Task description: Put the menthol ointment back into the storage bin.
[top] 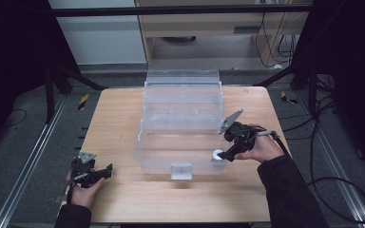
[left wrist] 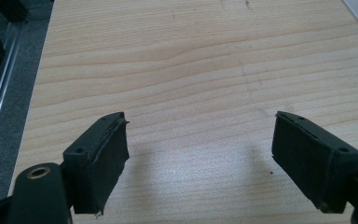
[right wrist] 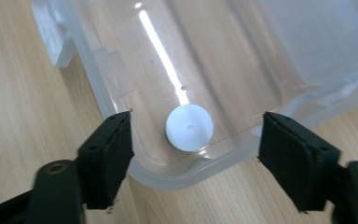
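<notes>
A clear plastic box (top: 164, 164) with its lid raised stands in the middle of the wooden table (top: 123, 199). A small white round cap (right wrist: 189, 127) lies inside the box (right wrist: 98, 88), in its near right corner (top: 217, 154). My right gripper (top: 224, 155) hovers over that corner, open; in the right gripper view its jaws (right wrist: 193, 154) stand wide apart above the cap without touching it. My left gripper (top: 108, 170) rests low at the table's near left, open, with bare wood between its fingers (left wrist: 198, 154).
The box's raised lid (top: 182, 90) stands at the far side of the table. A latch (top: 181, 170) sticks out of the box's front wall. Metal rails (top: 24, 166) and cables (top: 332, 180) run on the floor beside the table.
</notes>
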Motion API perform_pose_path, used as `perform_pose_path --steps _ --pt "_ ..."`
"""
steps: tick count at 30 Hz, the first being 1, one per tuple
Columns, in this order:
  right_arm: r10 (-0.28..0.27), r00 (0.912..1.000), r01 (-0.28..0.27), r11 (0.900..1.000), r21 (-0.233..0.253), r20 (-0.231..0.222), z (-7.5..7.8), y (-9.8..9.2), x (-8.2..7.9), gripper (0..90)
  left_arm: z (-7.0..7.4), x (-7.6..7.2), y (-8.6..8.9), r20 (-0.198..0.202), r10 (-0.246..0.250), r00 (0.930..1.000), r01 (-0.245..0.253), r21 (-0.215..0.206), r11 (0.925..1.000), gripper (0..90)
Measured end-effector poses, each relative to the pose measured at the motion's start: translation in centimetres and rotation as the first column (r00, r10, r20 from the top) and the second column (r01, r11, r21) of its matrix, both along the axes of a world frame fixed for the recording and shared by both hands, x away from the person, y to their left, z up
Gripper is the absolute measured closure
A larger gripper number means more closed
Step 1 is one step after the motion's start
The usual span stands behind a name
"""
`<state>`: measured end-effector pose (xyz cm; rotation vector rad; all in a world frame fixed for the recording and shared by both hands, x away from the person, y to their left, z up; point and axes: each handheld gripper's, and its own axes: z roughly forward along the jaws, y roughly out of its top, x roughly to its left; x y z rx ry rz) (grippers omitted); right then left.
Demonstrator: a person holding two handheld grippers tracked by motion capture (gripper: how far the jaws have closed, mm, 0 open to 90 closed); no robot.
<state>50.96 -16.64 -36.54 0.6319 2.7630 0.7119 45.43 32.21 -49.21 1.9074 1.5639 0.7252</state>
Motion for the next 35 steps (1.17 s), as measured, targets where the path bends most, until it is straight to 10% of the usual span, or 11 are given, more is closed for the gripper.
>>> perform_pose_path --steps 8,14,20,22,25,26,27,29,35 --pt "-0.107 0.9917 0.096 0.985 0.144 0.071 -0.5 -3.0 -2.4 15.4 -0.1 0.0 -0.1 -0.003 0.000 1.0000 0.000 -0.001 1.0000 17.9" --pt "-0.241 0.9630 0.207 0.947 0.245 0.120 -2.2 -5.1 -3.8 12.0 0.0 -0.1 -0.1 0.000 0.000 1.0000 0.000 -0.002 1.0000 18.7" --pt "-0.384 0.9154 0.317 0.874 0.370 0.122 -4.5 -7.5 -4.8 11.7 0.0 -0.1 -0.2 -0.001 -0.002 1.0000 0.002 -0.004 1.0000 22.4" --pt "-0.461 0.8802 0.379 0.826 0.417 0.113 -5.8 -8.7 -5.0 11.2 0.0 -0.2 -0.2 0.003 -0.001 1.0000 0.001 -0.004 1.0000 25.7" --pt "-0.492 0.8651 0.413 0.811 0.413 0.100 -6.5 -9.6 -5.0 10.4 0.1 -0.3 -0.2 0.011 0.001 0.9999 -0.001 -0.017 0.9999 27.9" --pt "-0.518 0.8477 0.433 0.799 0.419 0.113 -6.9 -10.0 -4.9 10.8 0.1 -0.3 -0.1 0.011 0.004 0.9999 -0.004 -0.020 0.9998 29.2" --pt "-0.565 0.8175 0.469 0.764 0.442 0.110 -7.7 -10.9 -4.9 11.4 0.2 -0.4 0.0 0.017 0.012 0.9998 -0.011 -0.024 0.9997 32.1" --pt "-0.597 0.7965 0.502 0.740 0.447 0.095 -8.4 -11.6 -4.8 11.5 0.3 -0.4 0.1 0.025 0.022 0.9995 -0.021 -0.032 0.9993 34.4" --pt "-0.645 0.7618 0.555 0.696 0.456 0.059 -9.7 -13.2 -4.9 11.4 0.4 -0.5 0.3 0.032 0.029 0.9991 -0.028 -0.034 0.9990 35.6"
